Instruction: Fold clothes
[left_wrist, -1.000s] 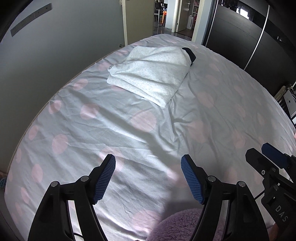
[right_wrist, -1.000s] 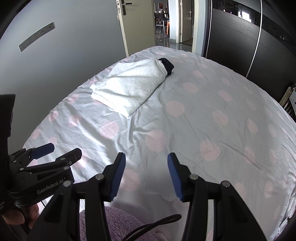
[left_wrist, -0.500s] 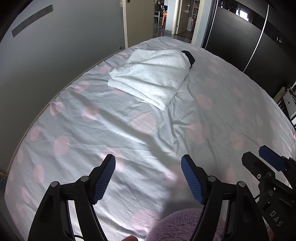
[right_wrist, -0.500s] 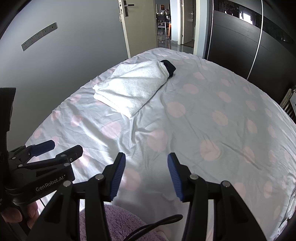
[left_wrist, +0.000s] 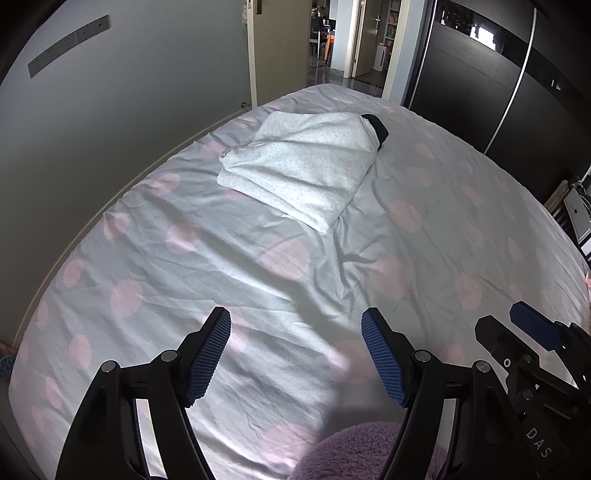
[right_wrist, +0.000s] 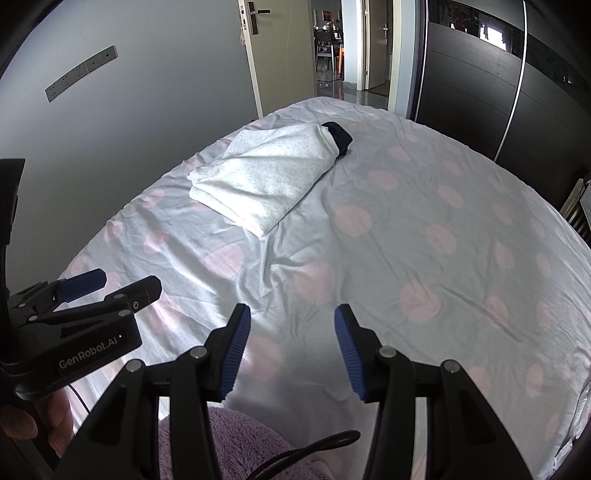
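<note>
Holding both tools apart and empty over the near bed (left_wrist: 258, 295), left tool (left_wrist: 295, 354) and right tool (right_wrist: 291, 347), you face the folded white garment (left_wrist: 303, 173) far-left; approach low, grip edges squarely.

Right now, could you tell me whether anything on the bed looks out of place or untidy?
Mostly tidy. The white folded garment lies skewed to the bed's edges, and a dark piece of fabric pokes out from its far end. The sheet is creased. Both tongs are open and hold nothing.
</note>
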